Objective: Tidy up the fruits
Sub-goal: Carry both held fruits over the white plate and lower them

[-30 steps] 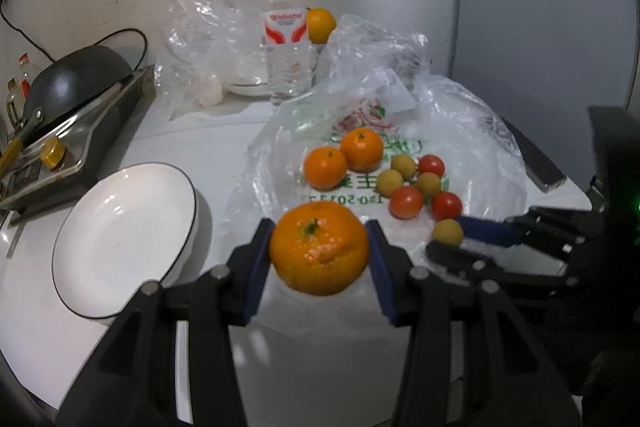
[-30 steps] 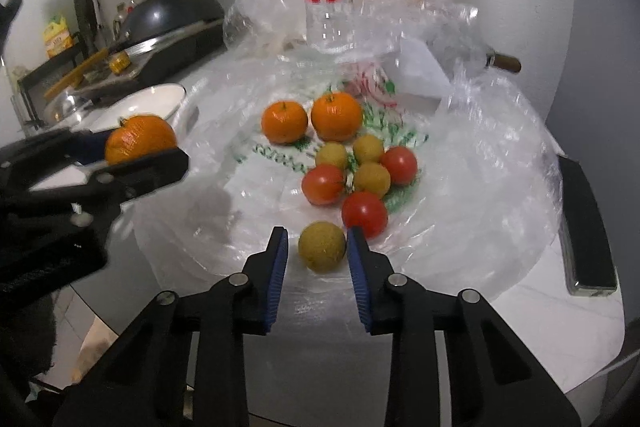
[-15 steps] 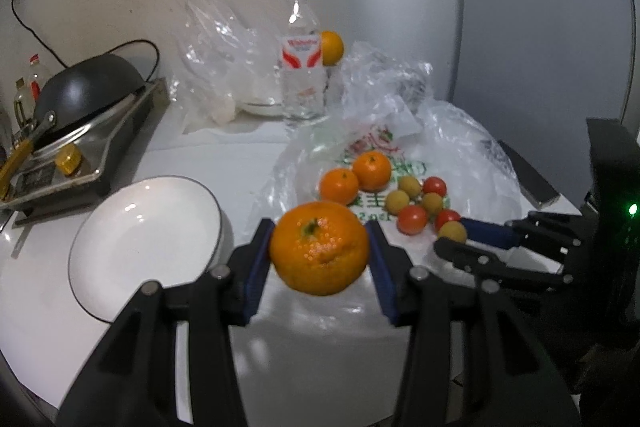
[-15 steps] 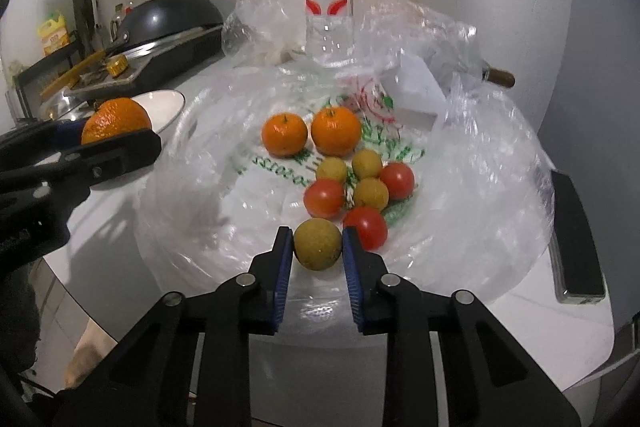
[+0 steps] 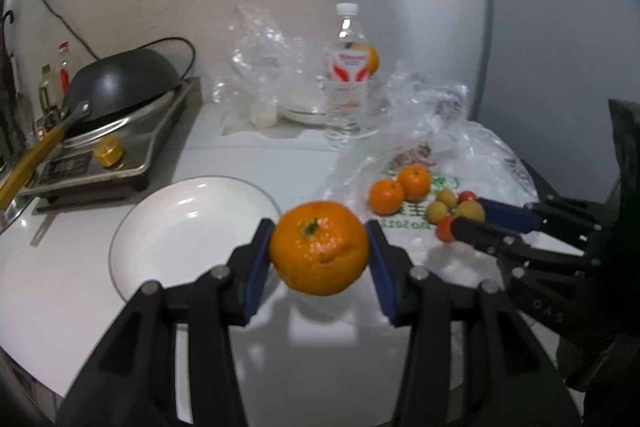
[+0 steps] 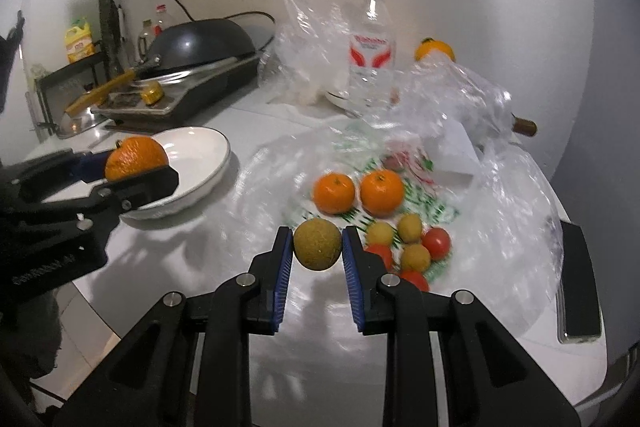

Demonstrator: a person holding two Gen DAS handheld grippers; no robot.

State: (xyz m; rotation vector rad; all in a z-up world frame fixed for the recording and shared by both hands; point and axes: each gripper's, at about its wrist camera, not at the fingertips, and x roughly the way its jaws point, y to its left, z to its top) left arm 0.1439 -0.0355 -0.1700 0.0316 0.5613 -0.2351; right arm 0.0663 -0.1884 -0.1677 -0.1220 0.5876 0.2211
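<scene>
Left gripper (image 5: 319, 247) is clamped on a mandarin (image 5: 319, 247), stem side up, held in the air just right of the white plate (image 5: 160, 247) and over the bare white table (image 5: 60, 307). In the right wrist view the same mandarin (image 6: 136, 159) sits in front of the plate's near side.

Right gripper (image 6: 317, 251) is closed on a small round yellow-brown fruit (image 6: 317, 244), blue pads (image 6: 282, 267) pressing both sides, fruit clear of the plastic bag (image 6: 500, 227) below it.

Left on the spread-out bag: two mandarins (image 6: 356, 191) side by side, touching or nearly so. Just beside them, a cluster of three small yellow-brown fruits (image 6: 408, 241) and three red tomatoes (image 6: 436, 243), packed close together.

Plate has nothing on it. Behind it, a black wok (image 5: 120, 83) on a steel stove (image 5: 132, 155). Water bottle (image 5: 347, 75) stands upright at the back with another orange fruit (image 6: 434, 51) behind it, next to crumpled clear bags (image 5: 268, 67). A dark flat thing (image 6: 578, 291), possibly a phone, lies at the table's right edge beside the bag.
</scene>
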